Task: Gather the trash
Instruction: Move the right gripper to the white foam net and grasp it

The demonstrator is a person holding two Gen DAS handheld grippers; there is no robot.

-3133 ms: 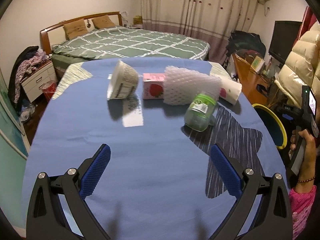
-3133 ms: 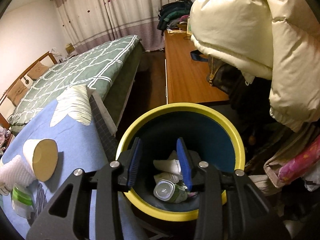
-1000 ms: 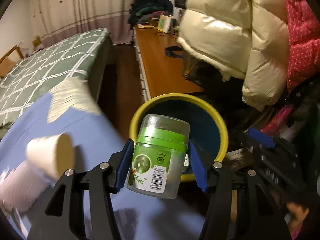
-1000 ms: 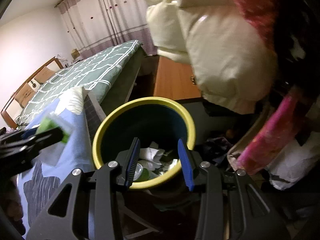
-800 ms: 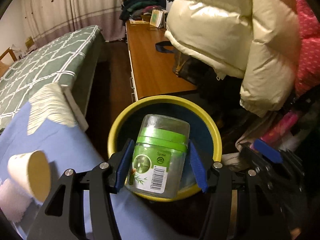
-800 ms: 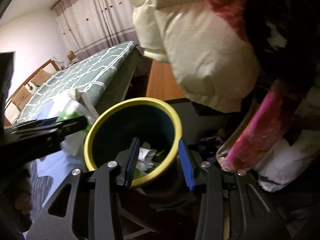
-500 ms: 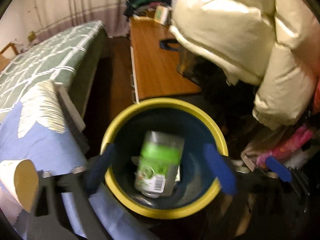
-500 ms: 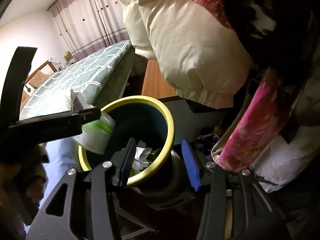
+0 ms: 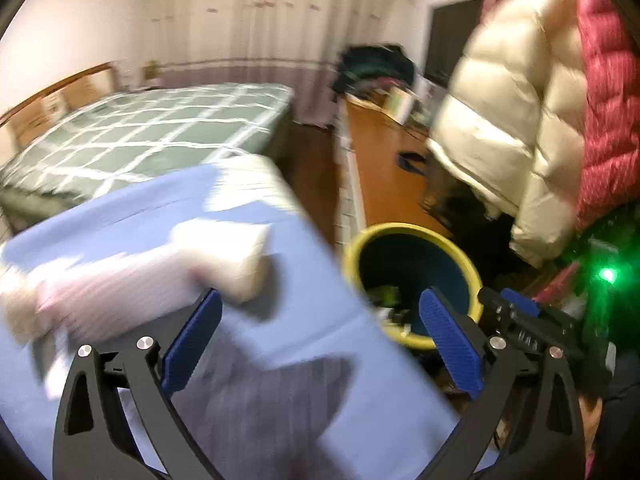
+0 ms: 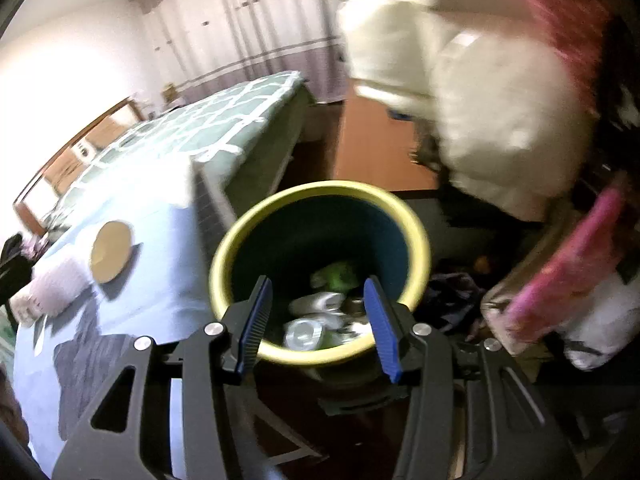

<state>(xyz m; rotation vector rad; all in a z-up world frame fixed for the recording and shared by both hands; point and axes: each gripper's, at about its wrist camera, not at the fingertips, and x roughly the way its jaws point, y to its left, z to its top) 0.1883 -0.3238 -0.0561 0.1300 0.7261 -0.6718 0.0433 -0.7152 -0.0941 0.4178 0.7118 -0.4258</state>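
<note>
Swung the left tool (image 9: 319, 296) off the yellow bin (image 9: 412, 229) back over the blue table (image 9: 260, 380), empty, jaws opening wider. Left the green jar (image 10: 336, 274) lying inside the bin. Held the right tool (image 10: 317, 282) parted, empty. Judged the foam sleeve (image 9: 120, 288), left of frame, next: featherlight, squashy, best pinched gently mid-length.

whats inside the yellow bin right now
In the yellow bin: a green-labelled bottle, white crumpled trash and a clear round container. The near rim and the right tool's fingers hide the rest.
</note>
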